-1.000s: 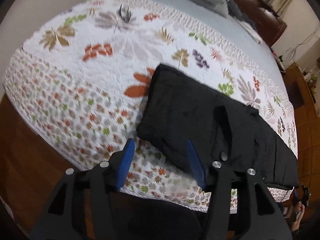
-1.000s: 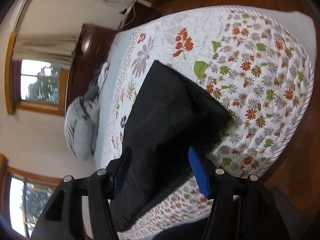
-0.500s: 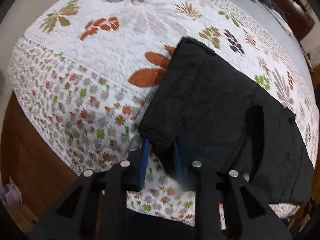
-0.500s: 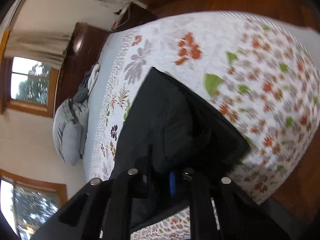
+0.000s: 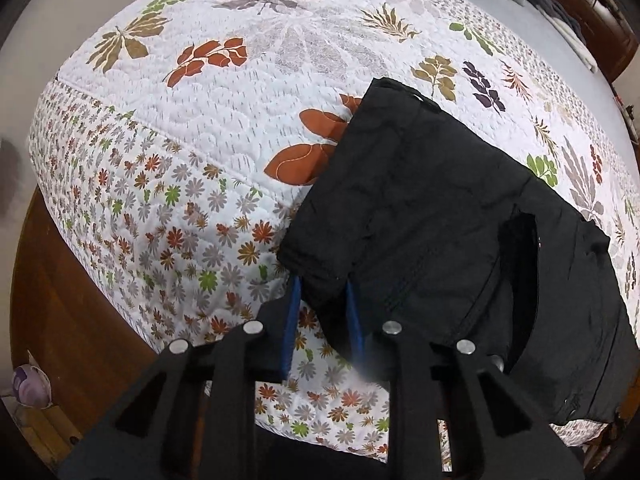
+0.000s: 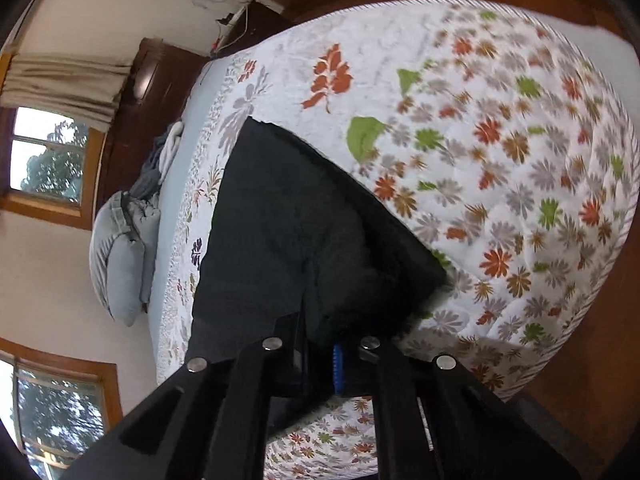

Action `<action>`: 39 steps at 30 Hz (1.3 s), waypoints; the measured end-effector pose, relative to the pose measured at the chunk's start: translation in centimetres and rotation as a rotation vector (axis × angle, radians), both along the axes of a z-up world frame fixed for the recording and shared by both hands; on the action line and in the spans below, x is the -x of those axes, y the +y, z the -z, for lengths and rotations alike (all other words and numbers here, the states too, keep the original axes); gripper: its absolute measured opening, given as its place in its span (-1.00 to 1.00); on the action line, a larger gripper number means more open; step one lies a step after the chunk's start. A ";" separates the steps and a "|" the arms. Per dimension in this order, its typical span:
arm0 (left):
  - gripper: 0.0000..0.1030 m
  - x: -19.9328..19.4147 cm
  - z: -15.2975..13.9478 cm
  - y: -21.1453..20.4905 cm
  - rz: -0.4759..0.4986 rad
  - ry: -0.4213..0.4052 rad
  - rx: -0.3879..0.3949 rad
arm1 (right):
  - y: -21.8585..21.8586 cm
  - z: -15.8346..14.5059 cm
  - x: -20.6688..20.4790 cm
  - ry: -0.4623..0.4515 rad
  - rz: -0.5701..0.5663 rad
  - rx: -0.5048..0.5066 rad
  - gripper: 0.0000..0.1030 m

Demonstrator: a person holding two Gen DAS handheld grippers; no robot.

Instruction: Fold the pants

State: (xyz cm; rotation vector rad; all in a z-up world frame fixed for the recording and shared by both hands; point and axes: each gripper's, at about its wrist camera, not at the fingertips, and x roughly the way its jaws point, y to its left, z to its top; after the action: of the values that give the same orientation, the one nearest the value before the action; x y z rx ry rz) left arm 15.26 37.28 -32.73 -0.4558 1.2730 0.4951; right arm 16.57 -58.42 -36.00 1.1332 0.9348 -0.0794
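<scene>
Both grippers pinch black pants on the floral quilt: left gripper at lower centre, right gripper likewise clamped on cloth.

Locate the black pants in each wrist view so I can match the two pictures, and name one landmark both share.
Left wrist view: the black pants fill the centre-right, their near-left corner pinched in the left gripper.
Right wrist view: the black pants run from centre down to the bottom middle, where the right gripper grips their near edge.
Shared landmark: the floral quilt beneath them.
</scene>
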 end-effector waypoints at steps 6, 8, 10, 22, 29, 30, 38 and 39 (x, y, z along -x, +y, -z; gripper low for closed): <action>-0.49 0.3 -0.4 -0.5 0.051 -0.015 -0.013 | -2.4 -2.4 3.2 -0.023 0.086 0.016 -0.48; -0.41 0.5 -0.4 -0.6 0.063 -0.018 -0.030 | -2.2 -4.1 3.7 -0.014 0.087 0.109 -0.48; -0.30 0.7 -0.3 -0.5 0.052 -0.022 -0.029 | -2.4 -5.6 4.5 -0.019 0.114 0.163 -0.48; -0.27 1.0 -0.3 -1.0 0.040 -0.034 -0.015 | -0.4 -6.3 5.0 -0.003 0.100 0.205 -0.45; -0.32 0.2 0.0 -1.3 0.046 -0.030 -0.029 | -1.9 -3.5 6.5 -0.007 0.158 0.099 -0.10; -0.36 0.1 0.0 -1.5 0.048 -0.024 -0.043 | -1.9 -3.5 5.7 -0.018 0.141 0.095 -0.11; -0.60 -0.4 0.7 -1.4 -0.090 -0.016 -0.082 | -1.5 -4.3 1.3 -0.010 0.039 0.159 -0.68; -0.60 -0.6 0.6 -1.5 -0.078 -0.011 -0.096 | -1.6 -4.1 1.2 -0.001 0.040 0.155 -0.69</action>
State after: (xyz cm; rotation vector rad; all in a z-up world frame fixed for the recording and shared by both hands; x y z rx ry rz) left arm 15.82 35.74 -33.34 -0.4280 1.2189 0.6156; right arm 15.33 -60.01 -31.92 1.0078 0.8897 -0.1811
